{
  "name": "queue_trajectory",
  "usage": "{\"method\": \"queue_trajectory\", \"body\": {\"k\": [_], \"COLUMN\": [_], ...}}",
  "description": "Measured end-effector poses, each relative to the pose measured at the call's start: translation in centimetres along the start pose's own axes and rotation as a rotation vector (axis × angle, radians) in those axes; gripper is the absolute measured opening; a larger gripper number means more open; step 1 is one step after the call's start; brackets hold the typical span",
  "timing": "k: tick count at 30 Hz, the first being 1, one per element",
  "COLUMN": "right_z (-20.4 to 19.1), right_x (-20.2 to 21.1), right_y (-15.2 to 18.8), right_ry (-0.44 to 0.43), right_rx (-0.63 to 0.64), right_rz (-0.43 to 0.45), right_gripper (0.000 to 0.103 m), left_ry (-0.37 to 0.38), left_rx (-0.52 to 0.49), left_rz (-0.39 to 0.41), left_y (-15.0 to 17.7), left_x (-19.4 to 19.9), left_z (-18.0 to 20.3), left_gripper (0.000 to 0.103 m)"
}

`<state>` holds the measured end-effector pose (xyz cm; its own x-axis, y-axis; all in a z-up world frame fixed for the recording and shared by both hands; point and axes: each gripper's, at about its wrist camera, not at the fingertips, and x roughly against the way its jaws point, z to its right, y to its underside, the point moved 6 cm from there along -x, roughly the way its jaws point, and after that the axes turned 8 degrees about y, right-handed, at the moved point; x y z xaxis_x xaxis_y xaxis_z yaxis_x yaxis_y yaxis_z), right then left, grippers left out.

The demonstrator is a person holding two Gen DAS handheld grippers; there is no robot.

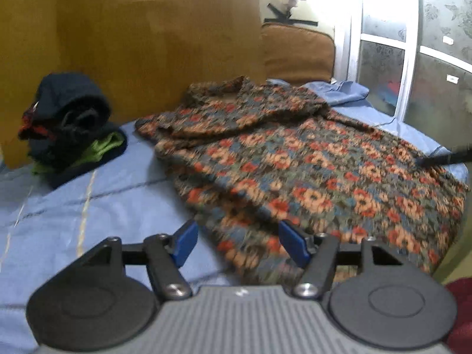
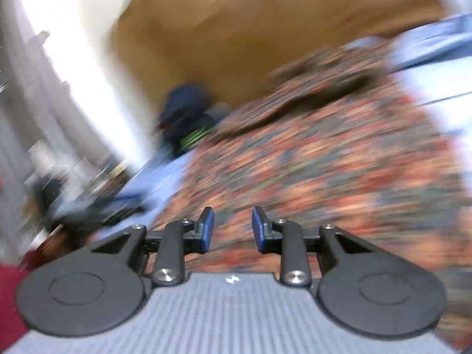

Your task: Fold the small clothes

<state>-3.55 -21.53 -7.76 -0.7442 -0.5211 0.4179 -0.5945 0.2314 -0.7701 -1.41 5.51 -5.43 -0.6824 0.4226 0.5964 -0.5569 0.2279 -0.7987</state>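
We see a floral top spread on the blue sheet, partly folded at its far end. Our L gripper hangs over its near edge, fingers apart, nothing between. R gripper is over the top too, fingers apart w/ a narrower gap, empty; view blurred. Dark clothes pile sits far left by the wood board.

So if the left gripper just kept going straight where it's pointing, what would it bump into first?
Most likely the floral patterned garment spread on the blue bedsheet. The left gripper stands open with nothing between its pads, angled down at the garment's near edge. How far off the cloth lies is hard to judge.
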Motion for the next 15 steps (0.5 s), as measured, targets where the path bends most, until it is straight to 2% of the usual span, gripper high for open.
{"method": "queue_trajectory", "body": {"k": [2, 4, 6, 11, 13, 15], "right_z": [3.3, 5.9, 8.0, 10.7, 11.3, 11.4], "right_x": [3.0, 5.7, 7.9, 9.6, 9.2, 10.4], "right_y": [-0.6, -0.4, 0.2, 2.9, 4.0, 4.8], "right_ry": [0.119, 0.215, 0.276, 0.310, 0.310, 0.302], "right_rx": [-0.057, -0.097, -0.120, -0.173, -0.189, -0.183], "right_rz": [0.056, 0.098, 0.116, 0.083, 0.057, 0.060], "right_gripper": [0.036, 0.043, 0.045, 0.048, 0.048, 0.045], "left_ry": [0.016, 0.058, 0.096, 0.225, 0.234, 0.241], "left_rx": [0.048, 0.130, 0.209, 0.361, 0.371, 0.363], "left_rz": [-0.030, -0.058, -0.083, -0.163, -0.181, -0.192], "left_y": [0.7, 1.4, 2.0, 3.4, 3.7, 3.8], "left_x": [0.6, 1.0, 0.9, -0.5, -1.0, -1.2], "left_z": [-0.3, -0.6, -0.8, 0.0, 0.6, 1.5], "left_gripper": [0.063, 0.063, 0.064, 0.064, 0.064, 0.058]}}
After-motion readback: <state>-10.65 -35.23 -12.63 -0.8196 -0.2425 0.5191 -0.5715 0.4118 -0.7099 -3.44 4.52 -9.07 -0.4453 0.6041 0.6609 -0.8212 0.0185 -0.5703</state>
